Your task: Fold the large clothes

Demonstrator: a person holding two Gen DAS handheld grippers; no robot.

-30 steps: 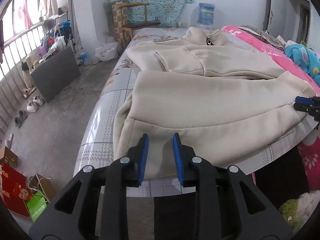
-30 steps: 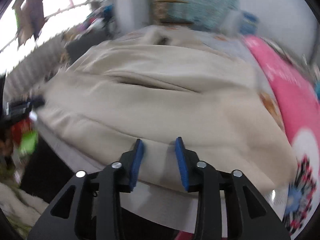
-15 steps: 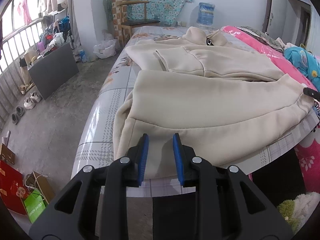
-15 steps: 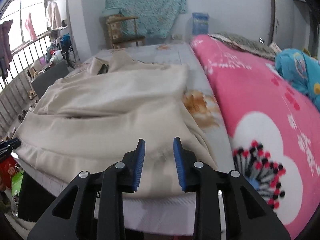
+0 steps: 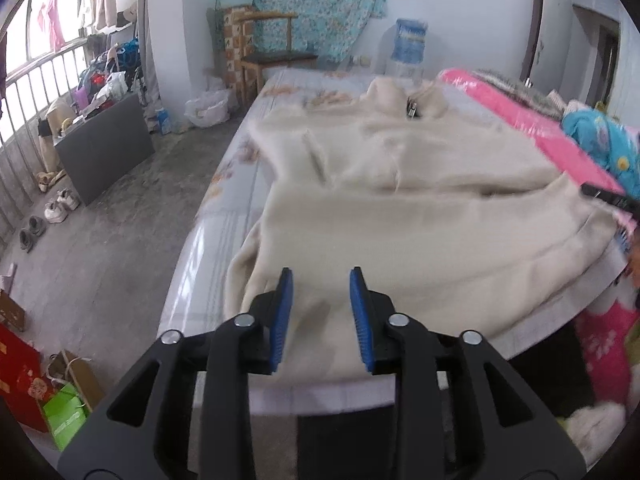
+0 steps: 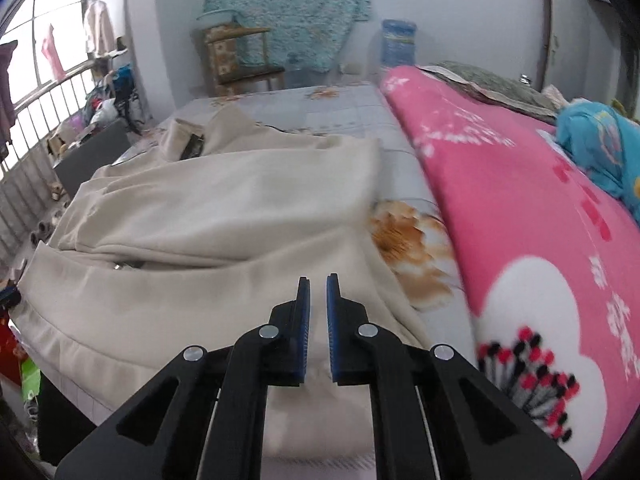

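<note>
Where blur falls, jacket (image 5: 420,240) edges indistinct

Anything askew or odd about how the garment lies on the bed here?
Yes. The cream jacket is folded unevenly: its near-left corner droops in a loose fold toward the bed edge, and its hem hangs past the bed's near edge. Nothing looks damaged or spilled.

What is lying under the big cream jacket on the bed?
Under the cream jacket lies a pale flowered bedsheet, visible around its edges. What the sheet looks like beneath the jacket is covered.
</note>
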